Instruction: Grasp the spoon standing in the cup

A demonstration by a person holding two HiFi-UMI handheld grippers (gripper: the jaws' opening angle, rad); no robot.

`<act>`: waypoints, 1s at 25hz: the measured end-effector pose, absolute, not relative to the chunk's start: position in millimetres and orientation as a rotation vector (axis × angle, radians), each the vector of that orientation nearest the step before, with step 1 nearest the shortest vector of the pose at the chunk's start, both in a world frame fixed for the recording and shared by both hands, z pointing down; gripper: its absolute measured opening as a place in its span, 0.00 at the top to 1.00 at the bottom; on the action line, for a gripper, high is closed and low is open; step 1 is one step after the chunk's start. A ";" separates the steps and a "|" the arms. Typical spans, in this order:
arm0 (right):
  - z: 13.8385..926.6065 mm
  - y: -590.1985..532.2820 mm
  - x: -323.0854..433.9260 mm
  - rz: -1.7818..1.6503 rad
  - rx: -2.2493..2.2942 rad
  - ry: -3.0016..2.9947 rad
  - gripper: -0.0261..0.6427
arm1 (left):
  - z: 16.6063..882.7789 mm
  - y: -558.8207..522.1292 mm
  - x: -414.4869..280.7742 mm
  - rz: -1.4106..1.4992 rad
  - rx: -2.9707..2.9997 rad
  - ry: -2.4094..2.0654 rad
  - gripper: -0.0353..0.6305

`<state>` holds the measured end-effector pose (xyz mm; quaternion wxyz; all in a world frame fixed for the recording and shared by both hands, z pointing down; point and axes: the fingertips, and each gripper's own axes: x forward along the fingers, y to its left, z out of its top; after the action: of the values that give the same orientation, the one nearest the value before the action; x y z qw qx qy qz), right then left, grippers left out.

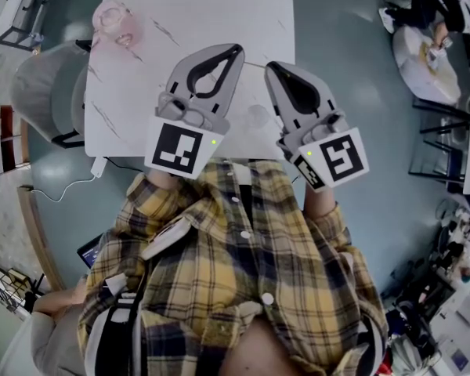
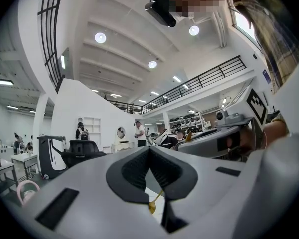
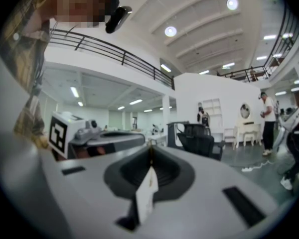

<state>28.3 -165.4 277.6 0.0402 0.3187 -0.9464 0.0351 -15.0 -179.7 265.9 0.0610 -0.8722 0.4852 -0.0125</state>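
Both grippers are held up over the near edge of the white marble table (image 1: 196, 22). My left gripper (image 1: 236, 50) is shut with its jaw tips together and nothing held. My right gripper (image 1: 271, 66) is shut too, also holding nothing. Between and just below them a faint clear cup (image 1: 256, 116) stands on the table. In the left gripper view the shut jaws (image 2: 149, 149) frame a small golden spoon (image 2: 153, 203), seen through their opening some way ahead. The right gripper view shows its shut jaws (image 3: 150, 147) and only a strip of white table (image 3: 145, 198) through the opening.
A pink object (image 1: 113, 20) sits at the table's far left corner. A grey chair (image 1: 43, 88) stands left of the table, and a white cable (image 1: 70, 185) lies on the floor. Another round table (image 1: 424, 65) with a seated person is far right.
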 end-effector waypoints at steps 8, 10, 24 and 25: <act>280.0 -167.1 27.8 0.108 0.974 -2.899 0.91 | 266.7 -181.1 -14.8 -0.029 -2.633 1.472 0.92; 279.7 -167.0 27.6 0.109 0.974 -2.900 0.91 | 266.4 -180.8 -15.0 -0.029 -2.632 1.473 0.92; 279.3 -168.6 29.1 0.113 0.974 -2.892 0.91 | 265.2 -181.7 -14.5 -0.029 -2.633 1.478 0.92; 278.7 -168.5 28.7 0.113 0.972 -2.892 0.91 | 264.6 -181.7 -14.6 -0.029 -2.632 1.478 0.92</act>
<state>28.7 -168.5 278.7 0.0441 0.3179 -0.9464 0.0368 -14.6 -181.7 264.6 0.0613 -0.8703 0.4885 -0.0094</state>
